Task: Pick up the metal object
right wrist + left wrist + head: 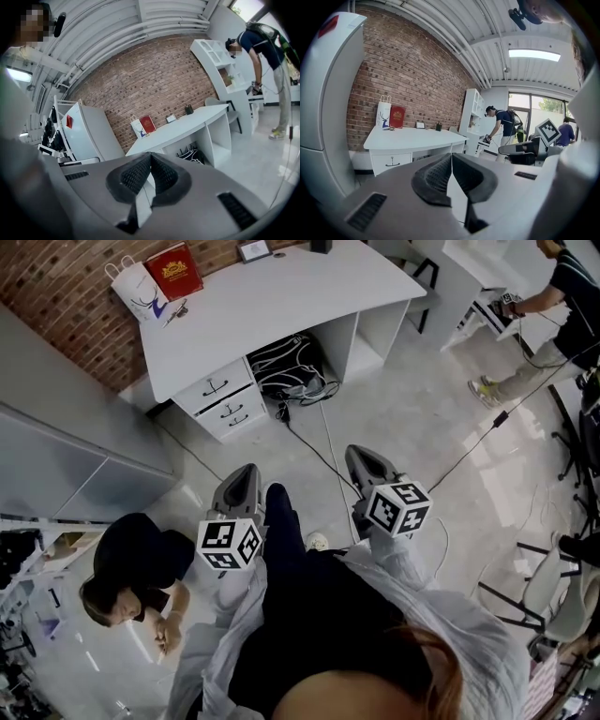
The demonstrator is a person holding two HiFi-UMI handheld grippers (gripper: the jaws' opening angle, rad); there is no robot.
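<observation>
You stood well short of the far counter [309, 296] with the left tool [247, 471] and right tool [362, 454] both closed on nothing; no metal object was discernible, so I judged the approach in hand, with locating it and opening a tool required next.

Bright, even indoor light. Ceiling light panel [534, 55] + window [536, 112] blown out in left gripper view. Soft glare on glossy floor [469, 442] in head view, shadows faint. Both gripper views fisheye w/ dark vignetted corners; brick wall [408, 79] bows at edges. Closest foreground soft, bkgd sharp
</observation>
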